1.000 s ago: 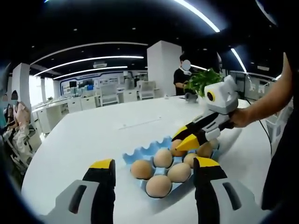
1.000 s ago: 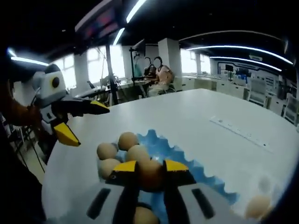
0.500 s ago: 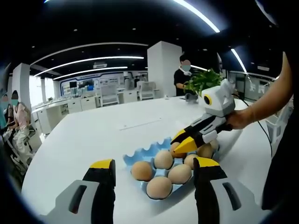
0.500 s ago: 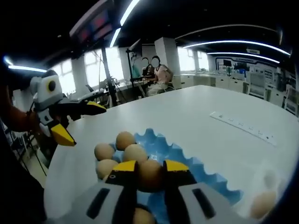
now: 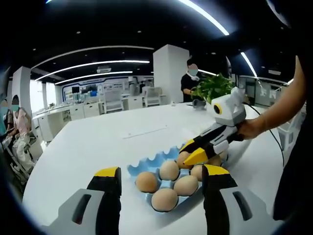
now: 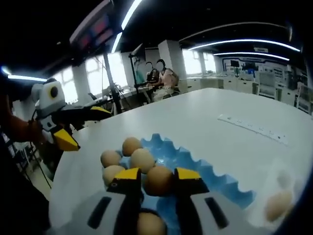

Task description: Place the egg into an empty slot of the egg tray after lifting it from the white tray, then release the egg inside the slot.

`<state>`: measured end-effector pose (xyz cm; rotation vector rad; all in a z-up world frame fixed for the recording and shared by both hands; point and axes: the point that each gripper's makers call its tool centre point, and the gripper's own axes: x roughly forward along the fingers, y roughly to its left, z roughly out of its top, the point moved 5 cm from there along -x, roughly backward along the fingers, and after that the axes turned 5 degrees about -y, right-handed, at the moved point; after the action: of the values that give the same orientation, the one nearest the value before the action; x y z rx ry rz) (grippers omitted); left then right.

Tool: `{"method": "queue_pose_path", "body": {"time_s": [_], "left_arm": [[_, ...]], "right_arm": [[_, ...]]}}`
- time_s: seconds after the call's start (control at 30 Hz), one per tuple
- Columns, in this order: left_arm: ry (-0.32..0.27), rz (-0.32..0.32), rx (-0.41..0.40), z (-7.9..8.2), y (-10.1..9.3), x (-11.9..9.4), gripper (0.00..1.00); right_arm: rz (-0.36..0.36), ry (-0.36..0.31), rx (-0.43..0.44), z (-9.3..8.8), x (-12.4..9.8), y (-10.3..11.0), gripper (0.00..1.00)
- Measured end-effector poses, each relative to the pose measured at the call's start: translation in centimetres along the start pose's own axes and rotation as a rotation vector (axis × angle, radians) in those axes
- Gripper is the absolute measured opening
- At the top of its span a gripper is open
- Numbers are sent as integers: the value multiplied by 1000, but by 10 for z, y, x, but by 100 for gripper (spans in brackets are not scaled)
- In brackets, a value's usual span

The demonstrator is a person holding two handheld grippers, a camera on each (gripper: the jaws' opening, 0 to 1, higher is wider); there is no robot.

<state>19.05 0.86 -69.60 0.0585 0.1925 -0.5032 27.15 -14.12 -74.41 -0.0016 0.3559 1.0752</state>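
Now the right gripper (image 6: 158, 175) fingers pinch a brown egg (image 6: 158, 180) over the blue egg tray (image 6: 208, 181).

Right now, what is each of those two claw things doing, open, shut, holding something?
Left gripper: jaws wide open, holding nothing.
Right gripper: jaws around an egg over the blue egg tray; whether they still grip it cannot be told.

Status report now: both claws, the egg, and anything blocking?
Right claw around the egg, over the blue egg tray. Left claw open, empty, hovering short of the tray. Neighbouring eggs close beside; nothing blocking seen.
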Motion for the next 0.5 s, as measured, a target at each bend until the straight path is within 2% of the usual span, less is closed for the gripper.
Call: {"method": "queue_pose_path", "body": {"time_s": [0.07,0.13,0.2,0.27,0.37,0.5], "left_arm": [[2,1,1,0,0,0,68],[2,0,1,0,-1,0,67],[1,-9,-1,0,-2,1,66],[3,-12,1,-1,-3,2,66],[3,-17,0,-1,-5,3,66],[0,-13,-1,0,-3,3,67]], "right_arm": [[-15,-30,6,5,-7,-1,27],[-23,-32,5,5,-11,-3,26],[-69,-35,15,4,-22,-12,25],[-119,-71,35,4,-31,-20,25],[-144,-68,57,1,-41,-27,25],[-183,-70,39,-2,-60,-33,25]]}}
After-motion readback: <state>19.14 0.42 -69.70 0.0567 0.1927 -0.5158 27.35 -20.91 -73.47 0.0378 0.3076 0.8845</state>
